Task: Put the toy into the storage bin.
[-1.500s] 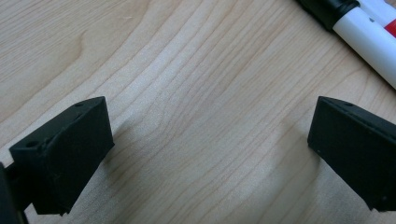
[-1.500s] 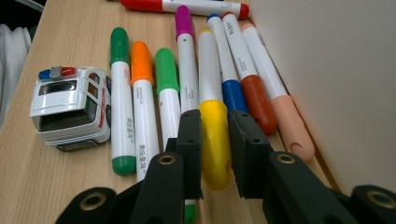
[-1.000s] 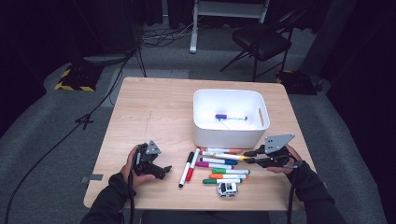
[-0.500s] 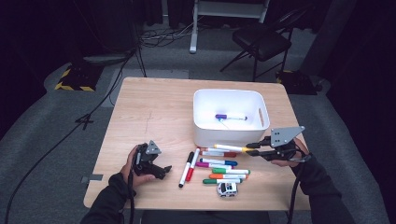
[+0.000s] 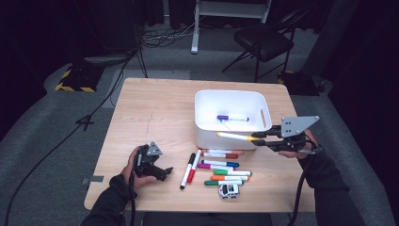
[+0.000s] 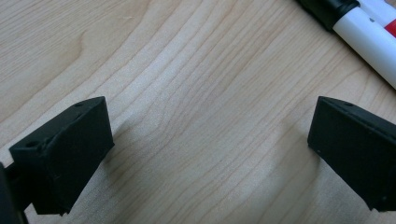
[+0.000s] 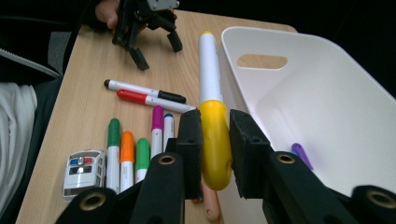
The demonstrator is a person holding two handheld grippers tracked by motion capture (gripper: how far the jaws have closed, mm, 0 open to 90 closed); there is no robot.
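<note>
My right gripper (image 5: 256, 138) (image 7: 215, 135) is shut on the yellow cap of a white marker (image 5: 234, 136) (image 7: 210, 79), held level in the air over the front rim of the white bin (image 5: 202, 127) (image 7: 327, 98). A purple-capped marker (image 5: 231, 117) lies inside the bin. Several markers (image 5: 221, 165) in black, red, purple, blue, green and orange lie in a loose row on the table in front of the bin. My left gripper (image 5: 162, 173) (image 6: 205, 140) rests on the wood at the front left, its jaws wide open with bare table between them.
A small toy police car (image 5: 229, 190) (image 7: 84, 170) stands near the table's front edge, below the markers. The black and red markers (image 6: 364, 28) lie just right of my left gripper. A chair (image 5: 263, 40) and cables stand on the floor beyond the table.
My right gripper has lifted the yellow-capped marker off the table and carried it up and toward the bin's front rim. The left gripper has stayed where it was.
</note>
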